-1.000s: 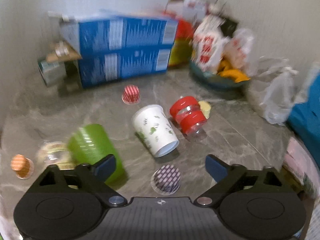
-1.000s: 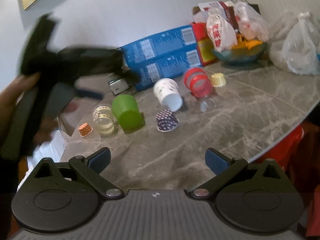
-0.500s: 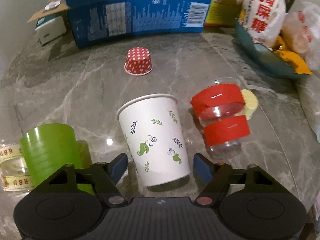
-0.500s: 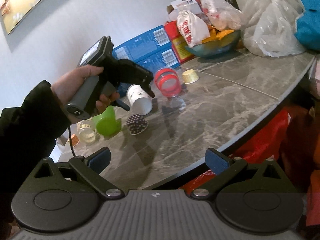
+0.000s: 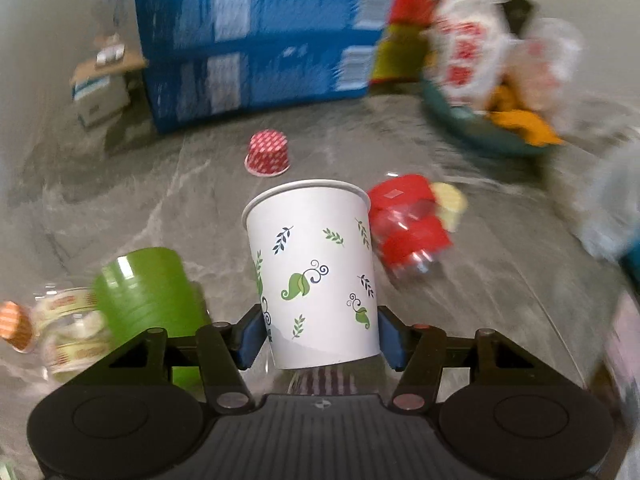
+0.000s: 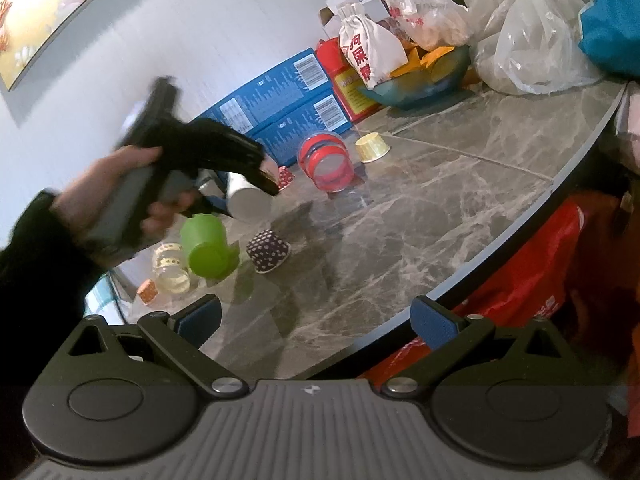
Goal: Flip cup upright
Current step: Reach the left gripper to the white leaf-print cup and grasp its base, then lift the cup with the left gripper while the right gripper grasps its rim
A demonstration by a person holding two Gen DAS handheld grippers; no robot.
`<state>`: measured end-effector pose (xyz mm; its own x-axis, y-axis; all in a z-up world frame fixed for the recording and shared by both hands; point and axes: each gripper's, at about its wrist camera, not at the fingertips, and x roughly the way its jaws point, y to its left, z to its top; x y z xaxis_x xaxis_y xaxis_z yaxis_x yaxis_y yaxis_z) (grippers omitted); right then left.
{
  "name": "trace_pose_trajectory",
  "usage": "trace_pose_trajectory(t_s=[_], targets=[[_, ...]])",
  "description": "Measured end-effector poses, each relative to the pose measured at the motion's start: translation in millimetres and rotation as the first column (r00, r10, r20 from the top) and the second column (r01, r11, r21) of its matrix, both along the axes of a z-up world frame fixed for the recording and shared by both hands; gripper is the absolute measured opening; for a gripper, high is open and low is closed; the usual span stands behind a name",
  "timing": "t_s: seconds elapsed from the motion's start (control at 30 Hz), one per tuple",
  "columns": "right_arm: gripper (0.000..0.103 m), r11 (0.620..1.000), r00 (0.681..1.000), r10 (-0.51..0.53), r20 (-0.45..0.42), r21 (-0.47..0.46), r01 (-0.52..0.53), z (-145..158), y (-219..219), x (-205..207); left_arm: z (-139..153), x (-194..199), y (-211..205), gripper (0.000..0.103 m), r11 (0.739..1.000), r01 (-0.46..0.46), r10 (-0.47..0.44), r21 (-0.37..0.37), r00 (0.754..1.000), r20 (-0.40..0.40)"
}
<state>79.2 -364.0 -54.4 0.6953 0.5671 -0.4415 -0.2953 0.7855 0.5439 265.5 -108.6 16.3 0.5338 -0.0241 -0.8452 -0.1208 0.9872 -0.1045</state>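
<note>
Now clamped in left fingers (image 5: 256, 334): paper cup (image 5: 314, 268), lifted since before. Right fingers (image 6: 434, 326) wide, empty. One green cup (image 5: 146, 292), two blue boxes (image 5: 256, 56).

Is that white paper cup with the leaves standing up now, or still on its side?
Neither: the white paper cup is clamped in the left hand-held gripper, rim facing away from the camera; whether it touches the table is unclear.

We see a green plastic cup (image 5: 146, 292) lying beside a clear taped jar (image 5: 68, 328), a red dotted cupcake liner (image 5: 267, 153), and two stacked blue cardboard boxes (image 5: 256, 48) on the grey marble tabletop (image 6: 432, 216).
</note>
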Motion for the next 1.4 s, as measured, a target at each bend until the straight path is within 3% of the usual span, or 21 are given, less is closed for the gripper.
trace_pose_trajectory(t_s=[0.1,0.23,0.4,0.53,0.7,0.9,1.2,1.4], targets=[[0.102,1.0,1.0,0.002,-0.019,0.029,-0.001,3.1,1.5,-3.3,22.6,-52.8,10.6,0.061,0.995,0.091,-0.092,0.032,0.995,0.035],[0.102,1.0,1.0,-0.001,-0.025,0.017,0.002,10.3,10.0,-9.4,34.0,-122.4,30.5,0.061,0.986,0.133,-0.138,0.099,0.989,0.044],[0.102,1.0,0.999,0.026,-0.032,-0.007,-0.026,13.3,32.0,-13.2,14.1,-172.8,54.9,0.062,0.993,0.106,-0.106,0.05,0.994,0.004],[0.102,0.997,0.995,0.075,-0.068,0.0,-0.075,10.7,50.0,-8.4,-17.9,-173.6,60.9,0.062,0.994,0.103,-0.104,-0.044,0.994,-0.019],[0.102,0.995,0.986,0.1,-0.134,0.003,-0.101,6.4,64.6,0.1,-45.8,-171.3,61.5,0.062,0.992,0.102,-0.104,-0.072,0.994,-0.027],[0.102,0.994,0.978,0.106,-0.177,-0.004,-0.108,11.7,82.5,14.4,-52.7,-172.7,61.4,0.062,0.989,0.123,-0.124,-0.085,0.992,-0.007],[0.102,0.979,0.916,0.197,-0.351,0.013,-0.205,23.6,135.2,57.9,-55.8,-168.8,68.6,0.061,0.983,0.136,-0.135,-0.123,0.991,0.011],[0.101,0.954,0.864,0.239,-0.444,-0.062,-0.295,22.8,175.1,81.4,-56.7,-167.0,73.1,0.061,0.978,0.145,-0.145,-0.149,0.989,0.01]])
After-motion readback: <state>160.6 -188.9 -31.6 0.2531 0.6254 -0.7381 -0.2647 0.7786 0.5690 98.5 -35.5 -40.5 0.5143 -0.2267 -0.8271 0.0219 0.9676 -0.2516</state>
